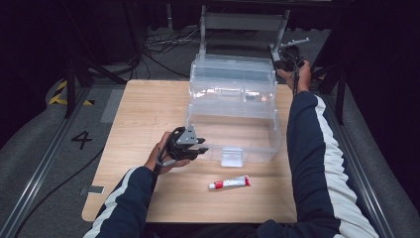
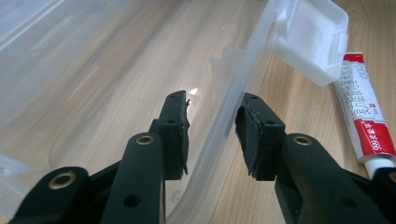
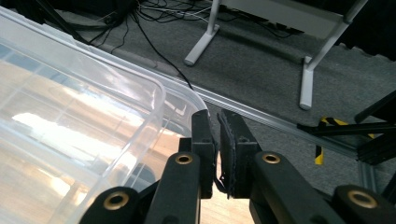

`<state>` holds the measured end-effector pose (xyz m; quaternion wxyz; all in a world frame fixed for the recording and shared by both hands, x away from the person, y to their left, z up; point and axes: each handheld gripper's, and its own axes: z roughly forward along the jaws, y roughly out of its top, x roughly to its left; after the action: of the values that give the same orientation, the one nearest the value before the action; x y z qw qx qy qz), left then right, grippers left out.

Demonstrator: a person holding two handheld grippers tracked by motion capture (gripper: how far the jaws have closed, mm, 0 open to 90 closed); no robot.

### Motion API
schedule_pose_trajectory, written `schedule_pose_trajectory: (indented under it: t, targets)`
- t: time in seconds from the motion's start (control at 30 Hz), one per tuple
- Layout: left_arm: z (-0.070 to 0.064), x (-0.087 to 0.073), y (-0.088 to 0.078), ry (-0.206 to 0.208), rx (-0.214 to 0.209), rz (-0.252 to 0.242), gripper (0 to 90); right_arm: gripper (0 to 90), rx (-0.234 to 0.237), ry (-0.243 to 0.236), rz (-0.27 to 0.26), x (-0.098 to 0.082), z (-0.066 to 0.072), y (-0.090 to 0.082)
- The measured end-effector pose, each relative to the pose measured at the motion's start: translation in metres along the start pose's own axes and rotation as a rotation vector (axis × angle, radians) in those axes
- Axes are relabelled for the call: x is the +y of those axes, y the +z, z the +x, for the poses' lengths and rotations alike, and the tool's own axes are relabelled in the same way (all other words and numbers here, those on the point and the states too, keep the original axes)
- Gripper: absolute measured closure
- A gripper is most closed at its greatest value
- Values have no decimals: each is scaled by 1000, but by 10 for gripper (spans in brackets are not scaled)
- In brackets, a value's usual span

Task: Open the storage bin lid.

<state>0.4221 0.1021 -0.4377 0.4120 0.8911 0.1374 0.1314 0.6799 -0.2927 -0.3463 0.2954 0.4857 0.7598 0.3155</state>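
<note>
A clear plastic box (image 1: 247,148) sits open on the wooden table, its lid (image 1: 233,79) standing up at the back. My left gripper (image 1: 204,146) is at the box's front left corner. In the left gripper view the box's front wall (image 2: 219,135) runs between the pads of the left gripper (image 2: 212,135), with a gap showing on either side. My right gripper (image 1: 278,62) is at the lid's far right corner. In the right gripper view the right gripper (image 3: 217,121) has its jaws almost together, and the lid's rim (image 3: 159,88) runs in at their tips.
A white and red tube (image 1: 229,183) lies on the table in front of the box, also in the left gripper view as the tube (image 2: 366,112). The box's latch flap (image 2: 308,37) hangs off the front wall. Metal frame legs and cables lie on the floor beyond the table.
</note>
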Motion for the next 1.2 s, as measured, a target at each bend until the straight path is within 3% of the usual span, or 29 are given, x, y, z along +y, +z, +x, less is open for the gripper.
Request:
schedule_pose_trajectory:
  t: [0.43, 0.77, 1.2]
  targets:
    - [0, 0, 0, 1, 5, -1, 641, 833, -24, -6, 11, -2, -1, -4]
    - [0, 0, 0, 1, 4, 0, 641, 822, -11, -20, 8, -2, 5, -6]
    - [-1, 0, 0, -2, 11, -2, 634, 801, 0, -56, -20, -3, 13, -29]
